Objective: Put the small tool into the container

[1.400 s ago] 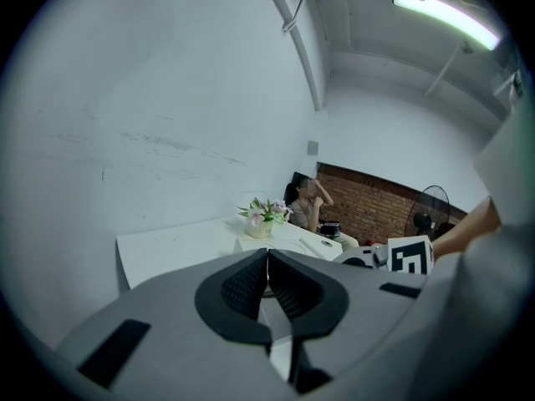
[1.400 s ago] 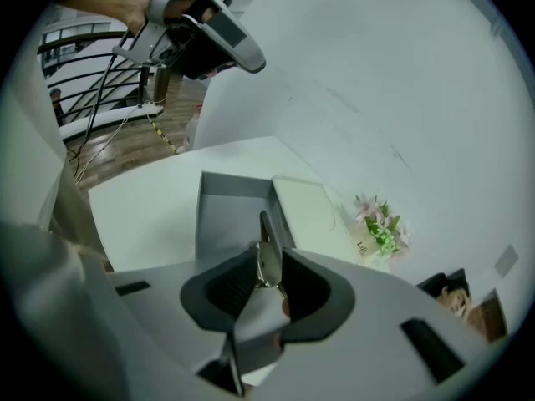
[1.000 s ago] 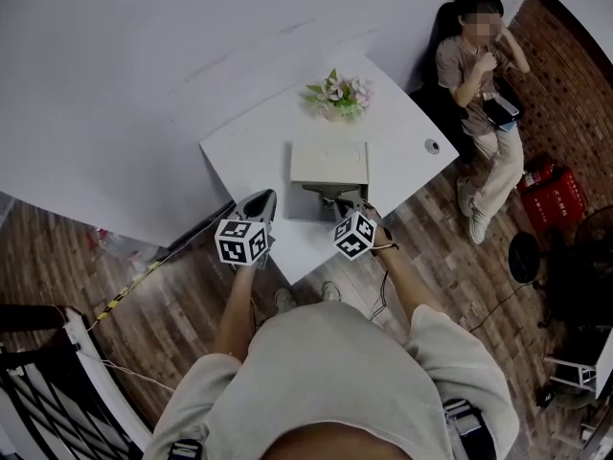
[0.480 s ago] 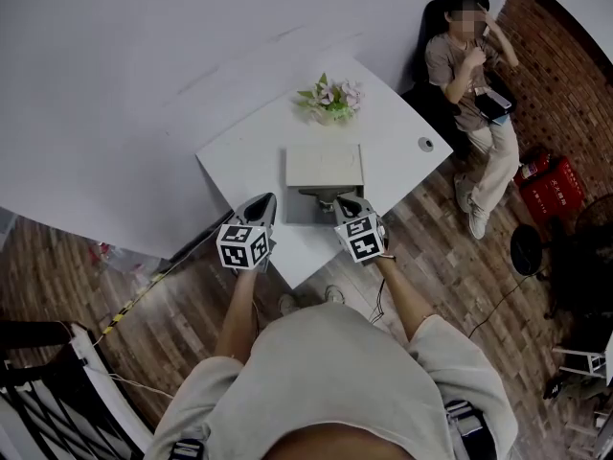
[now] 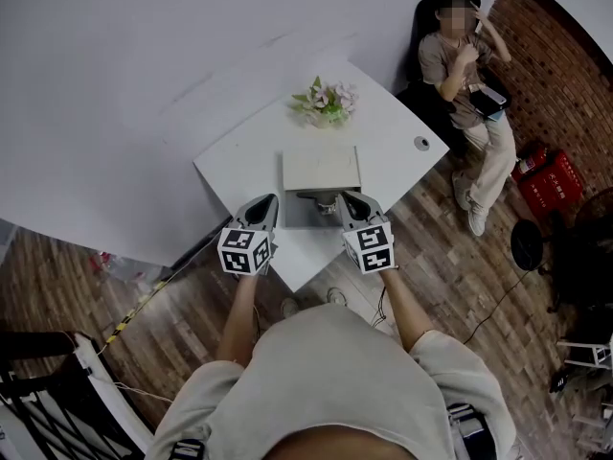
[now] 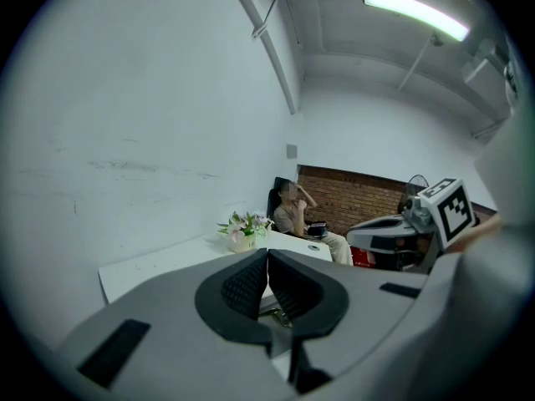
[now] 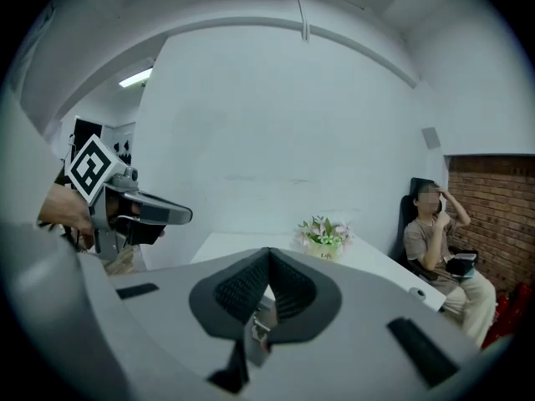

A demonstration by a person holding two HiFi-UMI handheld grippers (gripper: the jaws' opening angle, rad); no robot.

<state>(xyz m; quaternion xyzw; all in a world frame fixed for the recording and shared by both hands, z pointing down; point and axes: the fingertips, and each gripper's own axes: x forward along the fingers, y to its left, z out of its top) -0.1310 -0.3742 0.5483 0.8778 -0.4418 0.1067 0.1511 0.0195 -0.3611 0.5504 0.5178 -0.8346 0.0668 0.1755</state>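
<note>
A pale box container (image 5: 321,167) stands mid-table on the white table (image 5: 239,166), with a grey open part (image 5: 299,213) at its near side. A small dark tool (image 5: 320,197) lies at that near side, between the two gripper tips. My left gripper (image 5: 267,199) hovers just left of it, jaws shut and empty (image 6: 267,254). My right gripper (image 5: 343,197) sits just right of it, also shut with nothing between the pads (image 7: 268,252). In the right gripper view a small metal piece (image 7: 256,327) shows through the gap below the pads.
A pot of flowers (image 5: 324,102) stands at the table's far side and a small round object (image 5: 421,143) near its right corner. A person (image 5: 466,60) sits in a dark chair beyond. A red crate (image 5: 551,180) and a fan (image 5: 527,252) stand on the wood floor.
My right gripper has drawn back from the box front toward the table's near edge, still shut. The left gripper has barely moved. The view has shifted slightly.
</note>
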